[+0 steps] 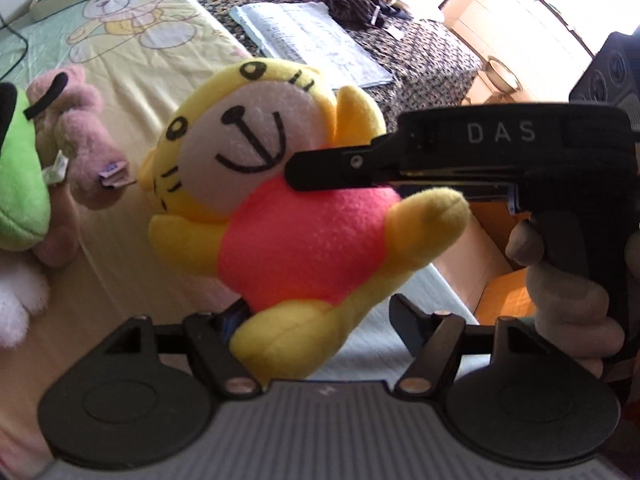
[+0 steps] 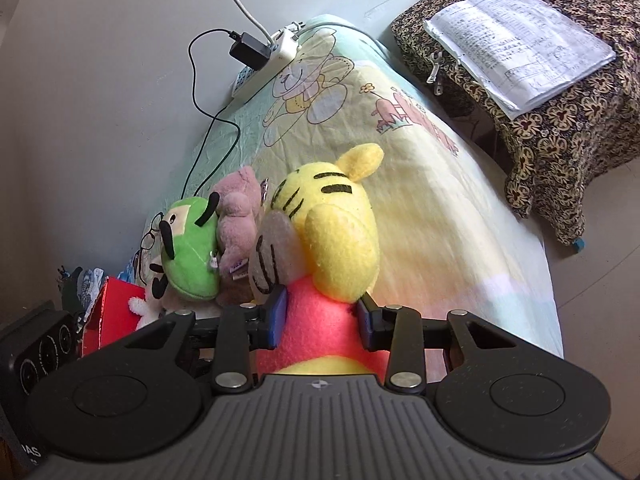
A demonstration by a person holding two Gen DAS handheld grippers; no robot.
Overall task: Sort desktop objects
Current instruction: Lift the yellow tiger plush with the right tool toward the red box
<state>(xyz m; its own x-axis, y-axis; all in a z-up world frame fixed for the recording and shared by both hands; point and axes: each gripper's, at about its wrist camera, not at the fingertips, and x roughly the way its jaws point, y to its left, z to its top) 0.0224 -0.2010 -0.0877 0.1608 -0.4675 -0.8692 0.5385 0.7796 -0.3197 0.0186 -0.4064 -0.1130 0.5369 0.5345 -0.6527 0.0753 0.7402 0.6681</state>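
The right tool (image 2: pixel 322 322) gripped the yellow tiger plush (image 2: pixel 332 240) by its pink body; the left tool (image 1: pixel 320 320) stood wide around its foot, with the bench (image 2: pixel 460 216) bare toward its right edge.

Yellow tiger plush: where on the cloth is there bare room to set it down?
Free: the printed cloth between the power strip and the yellow tiger plush, out to its right edge. Crowded: the wall side, where the green plush and pink plush press together beside a red box.

Bright daylight, blown-out glare upper right in left view, fisheye-bent edges, soft blur throughout
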